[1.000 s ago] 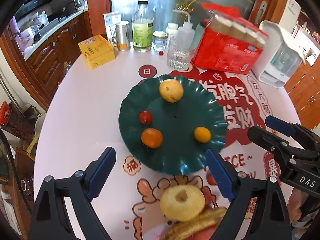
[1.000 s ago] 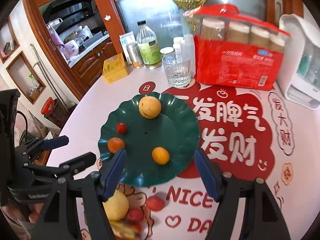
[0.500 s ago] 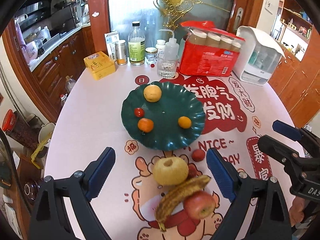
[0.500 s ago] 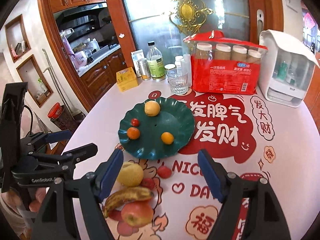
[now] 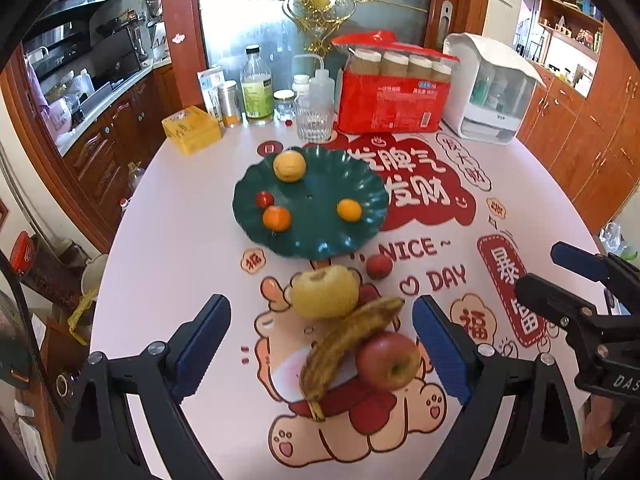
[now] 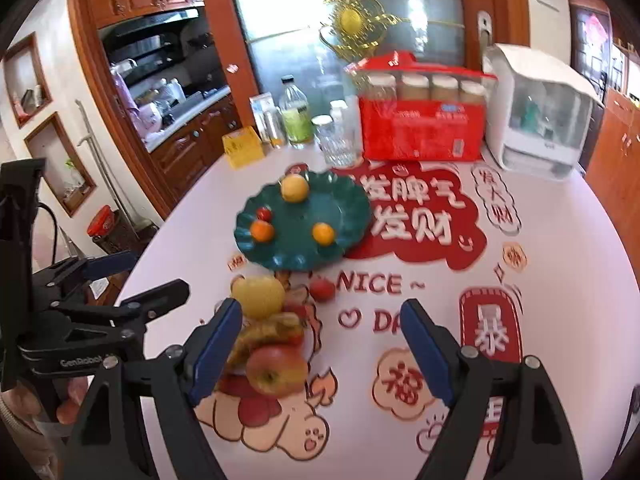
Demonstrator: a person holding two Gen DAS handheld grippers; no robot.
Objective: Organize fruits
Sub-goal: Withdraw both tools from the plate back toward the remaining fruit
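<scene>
Both sets of jaws stand wide with nothing between the pads — the left gripper (image 5: pixel 322 346) hangs spread above the near pile of fruit, and the right gripper (image 6: pixel 322 354) has just been opening, its blue pads clear of everything. On the table (image 5: pixel 168 264), covered with a pink cloth with red lettering, sits the dark green scalloped plate (image 5: pixel 320 236), and it carries four pieces: a yellow round fruit (image 5: pixel 289 165) at the far rim, a small red tomato (image 5: pixel 265 199) on the left side, an orange tangerine (image 5: pixel 277 218) just beside the tomato, and a smaller orange fruit (image 5: pixel 349 210) toward the right. Off the plate, nearer the grippers, the rest is bunched together: a yellow apple (image 5: pixel 324 291), a brown-spotted banana (image 5: pixel 344 344) lying against it, and a red apple (image 5: pixel 387 360) touching the banana. One small red fruit (image 5: pixel 379 266) lies alone just off the plate's near rim. Another red piece peeks out behind the banana, too hidden to name. At the far edge stand a clear glass (image 5: pixel 315 122), a bottle with a green label (image 5: pixel 257 89), a yellow box (image 5: pixel 191 129) and a red pack of paper cups (image 5: pixel 394 100).
</scene>
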